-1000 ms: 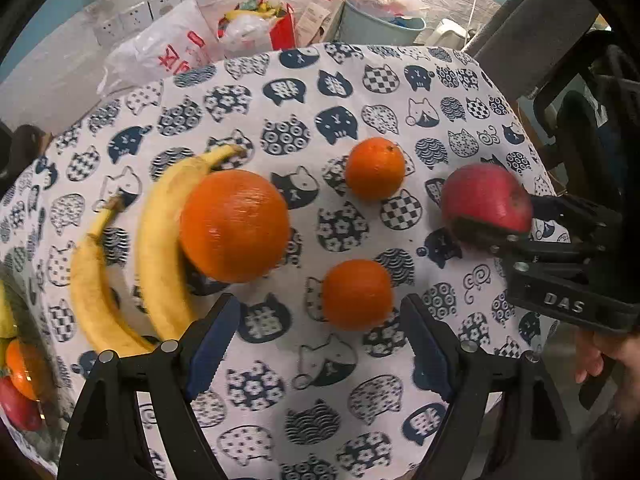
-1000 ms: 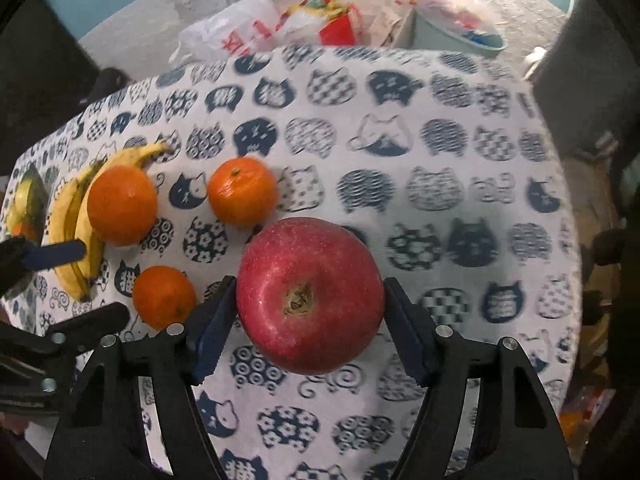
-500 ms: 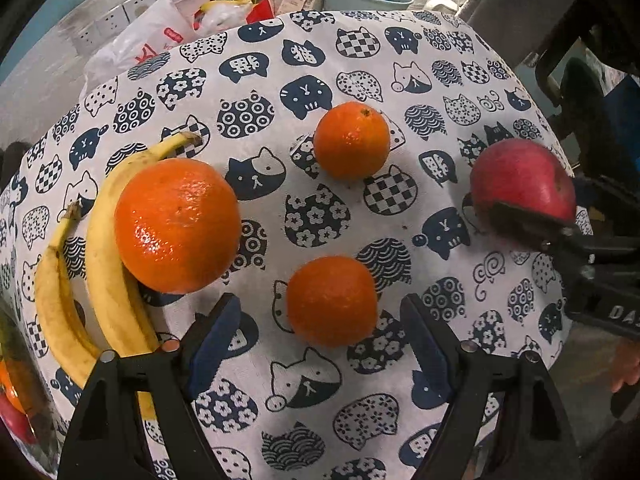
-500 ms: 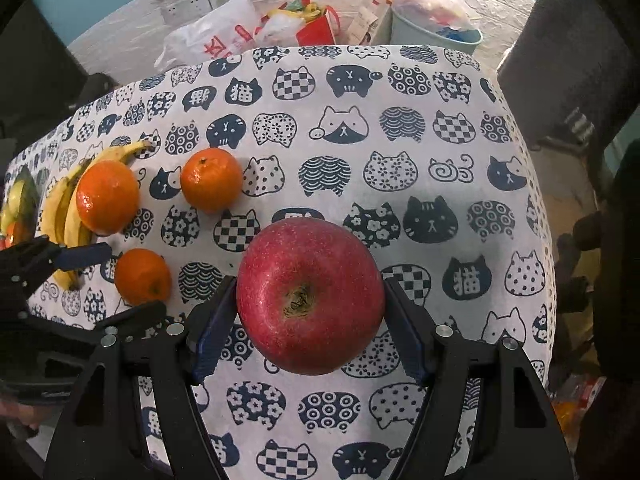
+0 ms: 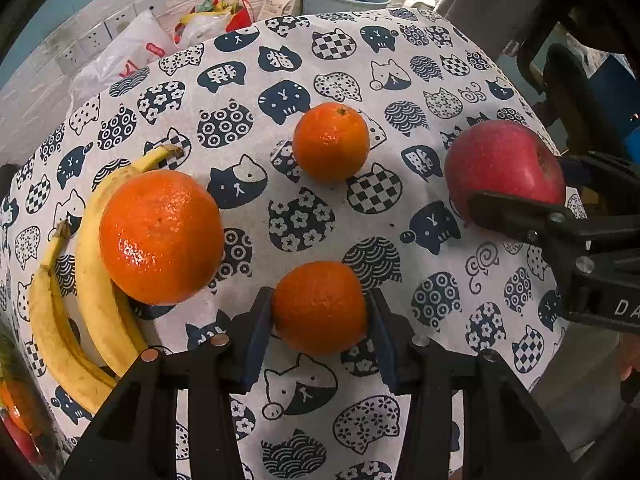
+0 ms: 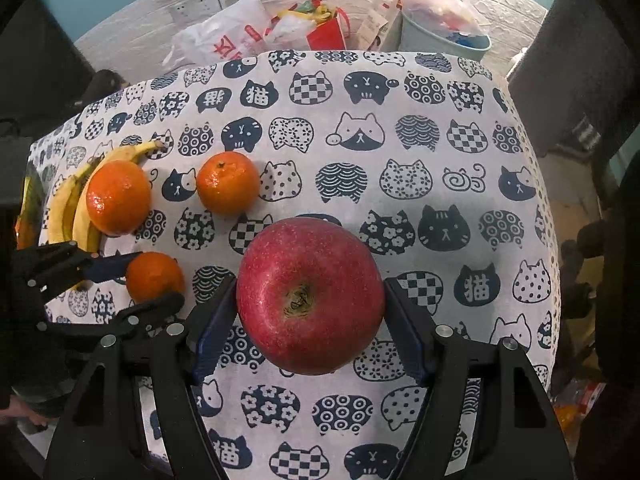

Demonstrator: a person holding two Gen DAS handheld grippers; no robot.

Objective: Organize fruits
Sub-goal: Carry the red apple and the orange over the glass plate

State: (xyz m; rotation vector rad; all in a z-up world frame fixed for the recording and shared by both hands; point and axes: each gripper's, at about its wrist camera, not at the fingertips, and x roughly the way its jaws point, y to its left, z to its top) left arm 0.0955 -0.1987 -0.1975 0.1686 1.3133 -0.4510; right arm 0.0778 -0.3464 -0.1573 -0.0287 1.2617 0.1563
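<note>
The left hand-held gripper (image 5: 320, 336) has just been closing and now clamps the near small round orange mandarin (image 5: 319, 307), ready for lifting (apparently); the right hand-held gripper (image 6: 310, 326) clamps the big red apple (image 6: 310, 295) above the cat-print counter (image 6: 440, 160).

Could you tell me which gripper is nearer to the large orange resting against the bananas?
Left. The left gripper has just closed on a small mandarin right beside the large orange; the right gripper holds the apple, farther off.
</note>
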